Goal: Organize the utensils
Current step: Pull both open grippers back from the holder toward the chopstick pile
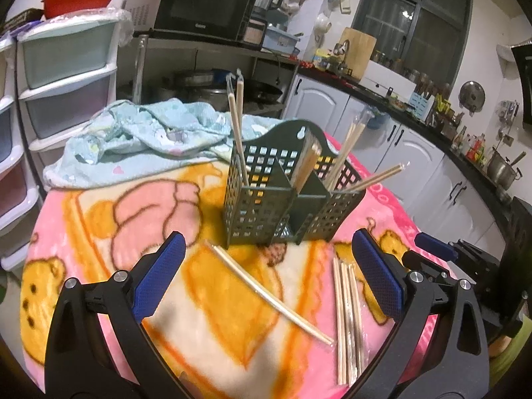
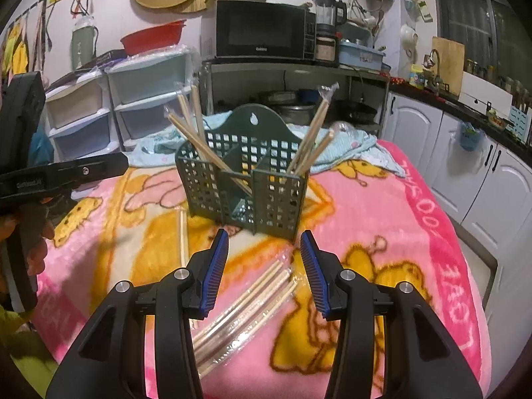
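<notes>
A dark green slotted utensil holder stands on the pink cartoon blanket, with several pairs of wrapped wooden chopsticks leaning in its compartments. One loose pair of chopsticks lies diagonally in front of it. A bundle of wrapped chopsticks lies flat nearer me. My left gripper hangs open above the loose pair, nothing between its blue pads. My right gripper stands open over the bundle's far end, also empty; it shows at the right edge of the left wrist view.
A crumpled light blue cloth lies behind the holder. Plastic drawer units stand at the left. A black microwave sits on a shelf behind. White cabinets and a cluttered counter run along the right.
</notes>
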